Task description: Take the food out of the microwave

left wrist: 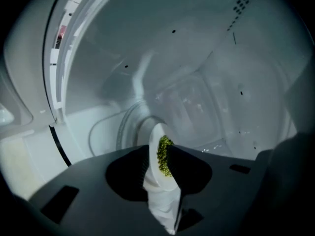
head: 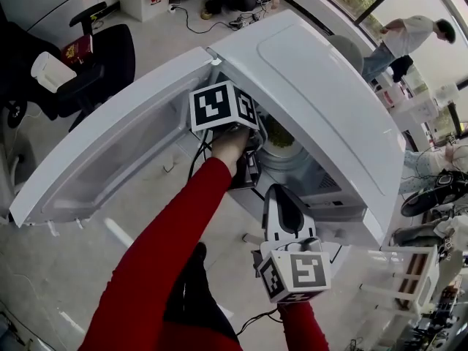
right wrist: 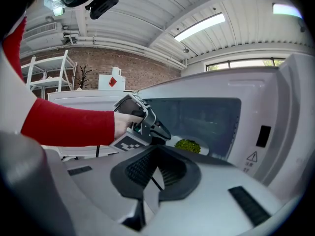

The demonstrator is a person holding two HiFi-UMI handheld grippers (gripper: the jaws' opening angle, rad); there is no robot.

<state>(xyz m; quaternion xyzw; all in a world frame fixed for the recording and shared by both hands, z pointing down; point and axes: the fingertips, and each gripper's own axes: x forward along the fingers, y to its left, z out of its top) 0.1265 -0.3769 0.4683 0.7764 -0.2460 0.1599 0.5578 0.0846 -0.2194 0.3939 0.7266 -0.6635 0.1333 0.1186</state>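
The white microwave stands with its door swung wide to the left. Inside sits a white plate heaped with green food. My left gripper reaches into the cavity and is shut on the plate's rim, the dark pads on either side of it. From the head view the food shows just past the marker cube. My right gripper hangs outside, in front of the control panel, shut with nothing held. Its view shows the food and the left gripper at the plate's edge.
A black chair stands beyond the open door. A white rack is at the right. People are in the background at top right, and cables trail on the floor.
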